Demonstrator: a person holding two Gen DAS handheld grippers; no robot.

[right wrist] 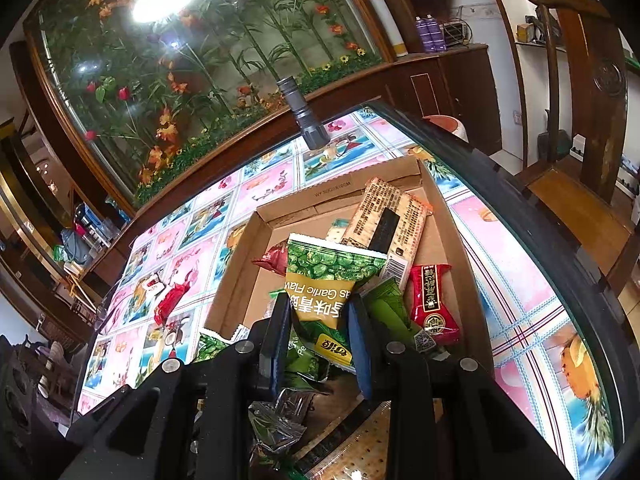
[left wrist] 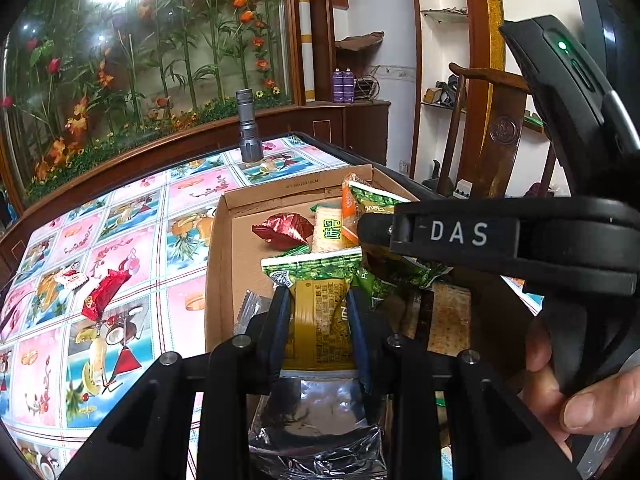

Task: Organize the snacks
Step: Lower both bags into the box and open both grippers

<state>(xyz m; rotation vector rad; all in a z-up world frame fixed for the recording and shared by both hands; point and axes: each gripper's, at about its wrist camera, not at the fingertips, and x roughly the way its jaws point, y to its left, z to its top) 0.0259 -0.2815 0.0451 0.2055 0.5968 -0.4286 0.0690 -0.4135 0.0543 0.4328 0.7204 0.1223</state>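
Note:
A shallow cardboard box [left wrist: 219, 248] lies on the patterned table and holds several snack packets. My left gripper [left wrist: 320, 308] is shut on a green and yellow pea packet [left wrist: 320, 280] over the box's near end. Its silver end hangs below the fingers. My right gripper [right wrist: 318, 316] is shut on another green pea packet [right wrist: 332, 276] above the box [right wrist: 444, 216]. In the left wrist view the right gripper [left wrist: 372, 228] reaches in from the right over the box. A cracker packet [right wrist: 384, 220] and a red packet [right wrist: 432, 300] lie inside.
A grey flashlight [left wrist: 249, 128] stands upright on the table beyond the box. A red candy [left wrist: 105, 292] and a small white and red one [left wrist: 70, 278] lie on the tablecloth to the left. A wooden chair [right wrist: 580, 184] stands off the table's right edge.

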